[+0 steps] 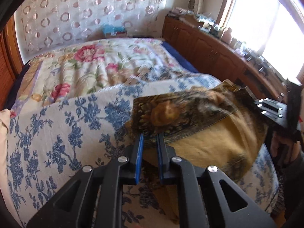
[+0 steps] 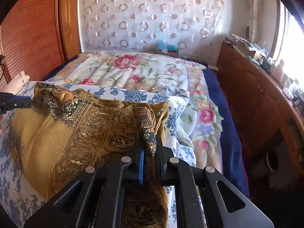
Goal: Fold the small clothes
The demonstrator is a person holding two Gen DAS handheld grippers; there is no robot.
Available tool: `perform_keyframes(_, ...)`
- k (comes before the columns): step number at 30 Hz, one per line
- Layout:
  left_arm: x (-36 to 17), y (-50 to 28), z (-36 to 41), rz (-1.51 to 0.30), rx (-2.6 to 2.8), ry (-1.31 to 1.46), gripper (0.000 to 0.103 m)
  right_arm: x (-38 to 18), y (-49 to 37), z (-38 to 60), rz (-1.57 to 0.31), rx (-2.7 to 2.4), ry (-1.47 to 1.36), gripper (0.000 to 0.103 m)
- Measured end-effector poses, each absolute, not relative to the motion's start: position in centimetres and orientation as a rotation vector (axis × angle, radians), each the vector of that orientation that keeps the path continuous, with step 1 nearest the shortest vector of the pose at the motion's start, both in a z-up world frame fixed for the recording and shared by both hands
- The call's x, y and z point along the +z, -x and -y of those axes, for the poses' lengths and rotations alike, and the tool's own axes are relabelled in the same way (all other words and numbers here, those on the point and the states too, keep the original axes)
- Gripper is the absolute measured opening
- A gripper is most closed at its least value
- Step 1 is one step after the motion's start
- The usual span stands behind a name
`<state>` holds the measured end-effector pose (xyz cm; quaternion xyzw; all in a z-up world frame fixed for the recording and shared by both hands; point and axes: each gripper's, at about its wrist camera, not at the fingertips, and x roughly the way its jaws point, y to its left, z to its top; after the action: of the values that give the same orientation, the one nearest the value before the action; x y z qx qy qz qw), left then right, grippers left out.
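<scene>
A mustard-yellow cloth point(image 2: 47, 133) with a dark, gold-patterned border lies half-lifted on the blue-flowered bedspread point(image 1: 47, 133). In the left wrist view my left gripper point(image 1: 151, 138) is shut on the cloth's patterned near edge point(image 1: 171, 114). It shows again at the left edge of the right wrist view, where the left gripper point(image 2: 28, 101) pinches the far corner. My right gripper point(image 2: 150, 146) is shut on a bunched, twisted fold of the border, which runs up between its blue pads point(image 2: 141, 163). The right gripper point(image 1: 266, 107) appears at the cloth's far right corner in the left wrist view.
A pink-flowered blanket point(image 2: 133, 70) covers the far half of the bed. A wooden cabinet point(image 2: 256, 98) loaded with clutter runs along the right under a bright window point(image 1: 266, 22). A circle-patterned curtain point(image 2: 152, 15) hangs behind, with a blue box point(image 2: 167, 48) below. A wooden panel point(image 2: 34, 38) stands left.
</scene>
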<state>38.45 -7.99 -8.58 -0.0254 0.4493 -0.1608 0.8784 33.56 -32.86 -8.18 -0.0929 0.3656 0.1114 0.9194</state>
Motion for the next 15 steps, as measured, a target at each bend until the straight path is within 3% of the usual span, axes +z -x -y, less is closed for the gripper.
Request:
perform_keyframes(4, -10.3, -39.0, 8.4, -0.987, -0.297, 0.006, 0.012, -8.3, -33.7, 32.7, -0.755, 0.228, 0.198, 0.008)
perform_keyframes(6, -10.7, -39.1, 8.5, -0.983, -0.267, -0.013, 0.024, -8.3, -33.4, 32.6, -0.753, 0.225, 0.212, 0.009)
perform_keyframes(8, -10.8, -39.4, 8.5, -0.981, -0.254, -0.023, 0.029, -8.3, -33.2, 32.6, -0.75, 0.221, 0.222, 0.009)
perform_keyframes(15, -11.0, -40.2, 8.1, -0.971, -0.263, -0.031, 0.035, -8.6, -33.8, 32.8, -0.766, 0.214, 0.233, 0.017)
